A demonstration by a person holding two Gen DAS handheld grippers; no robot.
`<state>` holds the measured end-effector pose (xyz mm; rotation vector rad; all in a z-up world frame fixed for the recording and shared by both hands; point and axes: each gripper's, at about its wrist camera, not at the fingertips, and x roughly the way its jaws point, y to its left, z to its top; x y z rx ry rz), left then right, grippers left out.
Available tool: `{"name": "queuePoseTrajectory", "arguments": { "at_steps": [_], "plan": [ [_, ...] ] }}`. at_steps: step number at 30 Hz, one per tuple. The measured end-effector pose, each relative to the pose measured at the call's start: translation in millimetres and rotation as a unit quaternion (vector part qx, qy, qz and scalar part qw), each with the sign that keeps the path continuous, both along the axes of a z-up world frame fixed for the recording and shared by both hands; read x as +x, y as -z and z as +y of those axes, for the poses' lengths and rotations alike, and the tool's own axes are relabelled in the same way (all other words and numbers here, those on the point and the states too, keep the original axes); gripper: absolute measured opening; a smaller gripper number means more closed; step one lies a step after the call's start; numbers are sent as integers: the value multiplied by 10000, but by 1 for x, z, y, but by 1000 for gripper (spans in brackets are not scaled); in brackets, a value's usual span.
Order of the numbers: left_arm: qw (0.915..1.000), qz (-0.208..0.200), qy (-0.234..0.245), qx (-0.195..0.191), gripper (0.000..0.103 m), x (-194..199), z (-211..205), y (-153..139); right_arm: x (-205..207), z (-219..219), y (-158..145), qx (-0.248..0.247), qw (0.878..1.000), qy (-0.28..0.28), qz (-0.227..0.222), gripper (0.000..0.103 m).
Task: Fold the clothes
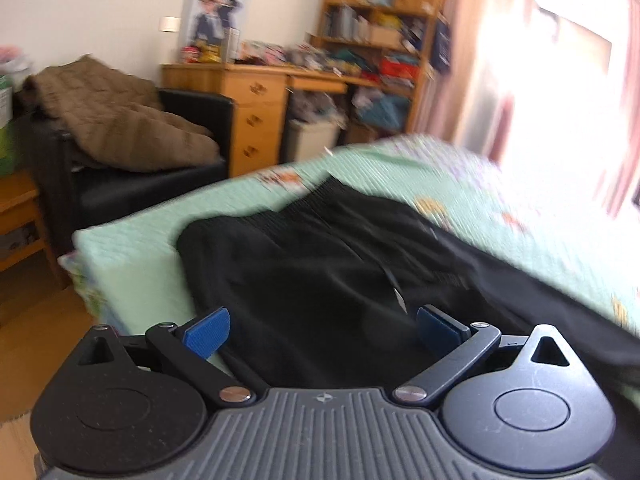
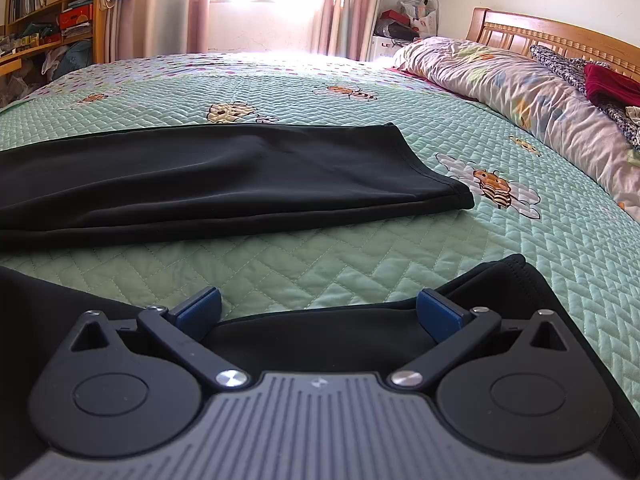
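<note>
Black trousers [image 1: 320, 256] lie spread on a green quilted bedspread [image 1: 136, 248]. In the left wrist view I see their ribbed waistband end near the bed's corner. My left gripper [image 1: 322, 330] hovers open just over this end, blue pads wide apart, nothing between them. In the right wrist view one trouser leg [image 2: 224, 176] stretches flat across the bedspread [image 2: 320, 256], its hem at the right. The other leg's end [image 2: 500, 292] lies under and around my right gripper [image 2: 318, 312], which is open above the cloth.
A black armchair [image 1: 120, 184] with a brown quilt stands beyond the bed's corner, beside a wooden desk [image 1: 256, 96] and cluttered shelves. A rolled floral duvet [image 2: 528, 96] and a wooden headboard [image 2: 560, 36] are at the right. A bright window lies ahead.
</note>
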<state>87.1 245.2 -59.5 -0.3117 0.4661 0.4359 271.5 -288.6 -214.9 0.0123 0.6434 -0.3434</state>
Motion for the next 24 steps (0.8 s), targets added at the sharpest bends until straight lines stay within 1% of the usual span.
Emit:
{"name": "queuePoseTrajectory", "arguments": {
  "at_steps": [3, 5, 7, 9, 11, 15, 16, 17, 18, 19, 21, 22, 24],
  "plan": [
    [9981, -473, -358, -152, 100, -42, 40, -37, 0, 0, 0, 0, 10000, -1, 0, 103],
    [9948, -836, -523, -263, 100, -81, 68, -65, 0, 0, 0, 0, 10000, 2, -1, 103],
    [9909, -1107, -696, -333, 101, -122, 93, -90, 0, 0, 0, 0, 10000, 0, 0, 103],
    [9886, -1228, -823, -292, 101, -160, 112, -110, 0, 0, 0, 0, 10000, -2, -1, 103],
    [9864, -1311, -967, -228, 102, -195, 123, -124, 0, 0, 0, -1, 10000, -2, -1, 103],
    [9864, -1398, -844, -192, 102, -258, 115, -134, 0, 0, 0, -1, 10000, -2, -1, 103],
    [9858, -1525, -685, -151, 102, -275, 107, -135, 0, 0, 0, -1, 10000, -1, -1, 103],
    [9818, -1797, -605, -87, 102, -294, 96, -132, 0, 0, 0, 0, 10000, -1, -1, 103],
    [9760, -2103, -564, -18, 102, -313, 85, -129, 0, 0, 0, 0, 10000, 0, -2, 103],
    [9684, -2381, -737, 77, 102, -332, 72, -122, 0, 0, 0, -1, 10000, -1, -2, 103],
    [9485, -2908, -1222, 283, 102, -369, 46, -106, 0, 0, 0, -2, 10000, -2, -3, 103],
    [9453, -2948, -1362, 326, 102, -379, 35, -100, 0, 0, 0, -1, 10000, -2, -3, 103],
    [9481, -2811, -1397, 514, 102, -388, 13, -94, 0, 0, 0, -2, 10000, -5, -3, 103]
  ]
}}
